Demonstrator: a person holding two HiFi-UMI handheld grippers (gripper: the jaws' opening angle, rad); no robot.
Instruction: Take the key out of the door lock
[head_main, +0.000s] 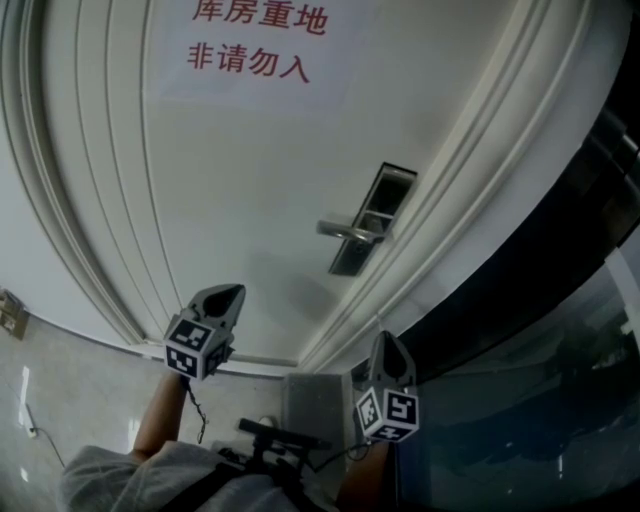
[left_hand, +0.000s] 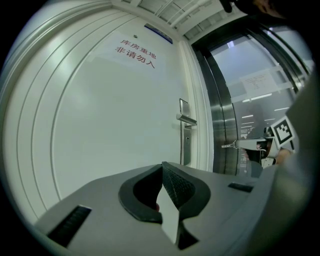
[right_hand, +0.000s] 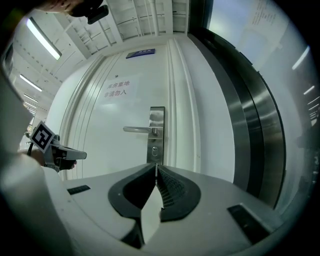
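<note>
While I stand facing the white door (head_main: 230, 180), I hold both tools low and well short of it, so neither is within reach of the lock. My left gripper (head_main: 226, 294) points up at the bare door panel, well left of the hardware. Its fingers (left_hand: 177, 186) are pressed together at the tips with nothing between them. My right gripper (head_main: 386, 342) is the better placed of the two. In its own view it looks almost squarely at the lock plate (right_hand: 156, 131), with the lever handle (right_hand: 139, 130) lying level and pointing left. Its ribbed pads (right_hand: 171, 188) are likewise closed on each other and empty.

The key is what I cannot place. Below the lever sits the small oval keyhole cylinder (right_hand: 154, 149), but at this range I can make out no key head standing out of it. That fits two cases: a key seated in the cylinder and too small to show, or a cylinder that is already bare with the key gone out of sight. Neither gripper holds it.

I judge that the right side is the natural one for the lock, since it sits nearest that edge of the door, beside the steel frame (right_hand: 250, 125).
</note>
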